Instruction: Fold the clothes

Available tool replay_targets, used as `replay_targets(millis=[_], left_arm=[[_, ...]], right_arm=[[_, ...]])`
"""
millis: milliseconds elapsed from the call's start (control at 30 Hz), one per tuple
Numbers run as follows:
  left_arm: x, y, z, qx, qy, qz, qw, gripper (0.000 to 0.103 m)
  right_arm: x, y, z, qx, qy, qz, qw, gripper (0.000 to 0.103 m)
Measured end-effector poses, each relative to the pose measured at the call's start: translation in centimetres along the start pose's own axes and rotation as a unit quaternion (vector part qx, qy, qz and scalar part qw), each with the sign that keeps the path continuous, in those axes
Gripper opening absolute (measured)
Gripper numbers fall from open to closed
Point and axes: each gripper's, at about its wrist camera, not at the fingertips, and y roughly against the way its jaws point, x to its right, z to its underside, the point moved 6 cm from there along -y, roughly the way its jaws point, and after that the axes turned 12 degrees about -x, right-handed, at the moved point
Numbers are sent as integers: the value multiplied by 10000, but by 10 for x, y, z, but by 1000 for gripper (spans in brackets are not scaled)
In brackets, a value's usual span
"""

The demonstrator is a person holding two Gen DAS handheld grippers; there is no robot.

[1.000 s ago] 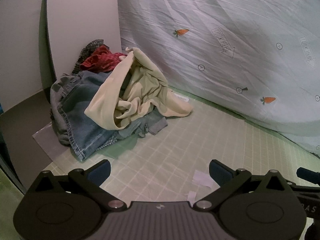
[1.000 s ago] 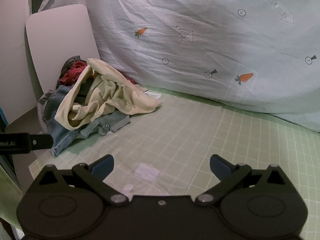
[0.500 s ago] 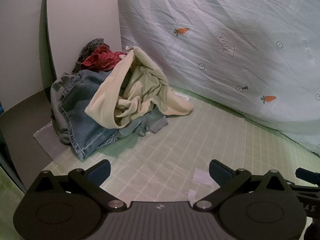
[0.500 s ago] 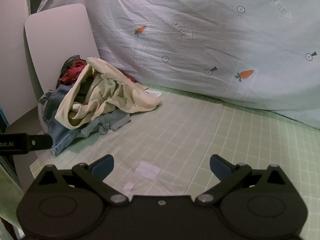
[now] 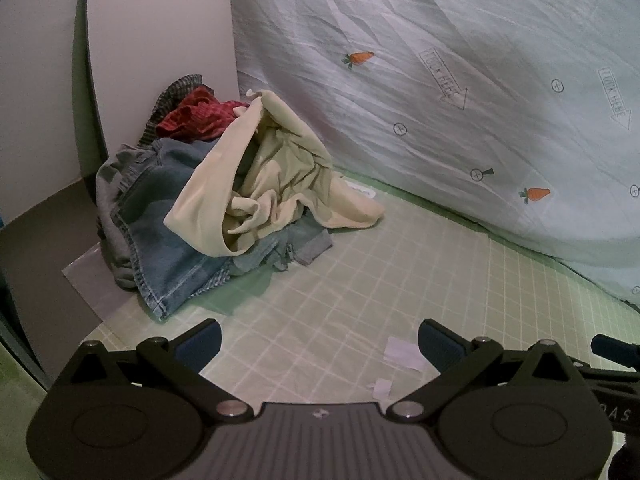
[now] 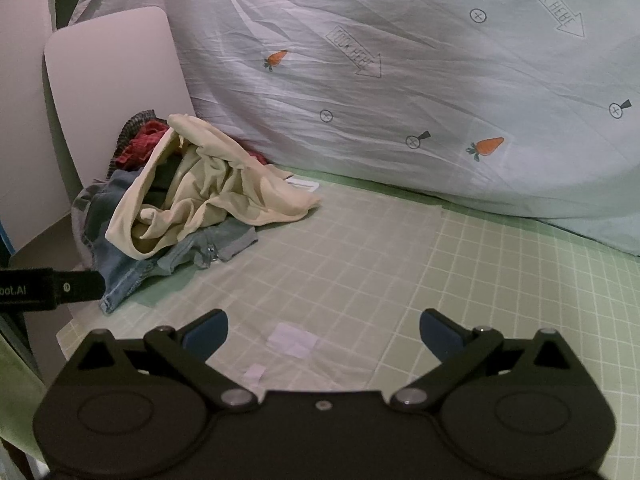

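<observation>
1. A white board leans upright at the far left, behind the clothes.
2. The clothes pile sits at the left of the green grid mat: a cream garment on top, denim beneath, red fabric at the back.
3. A carrot-print sheet hangs along the back and right.
4. Paper scraps lie on the mat near the grippers.
5. The left gripper and right gripper both hover over bare mat, jaws spread wide, empty, well apart from the pile.
</observation>
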Motion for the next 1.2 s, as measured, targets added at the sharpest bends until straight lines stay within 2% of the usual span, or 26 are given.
replay_targets(millis=[733, 1000, 1200], left_arm=[[-1, -17, -11, -199, 9, -40, 9998, 103], [-1, -38, -31, -252, -8, -28, 9997, 103], [0, -56, -56, -237, 28, 71, 9997, 103]], right_arm=[[7, -17, -6, -120, -129, 140, 9997, 103], [9, -35, -21, -123, -119, 259, 9995, 103], [18, -58, -46, -94, -203, 349, 9991, 103]])
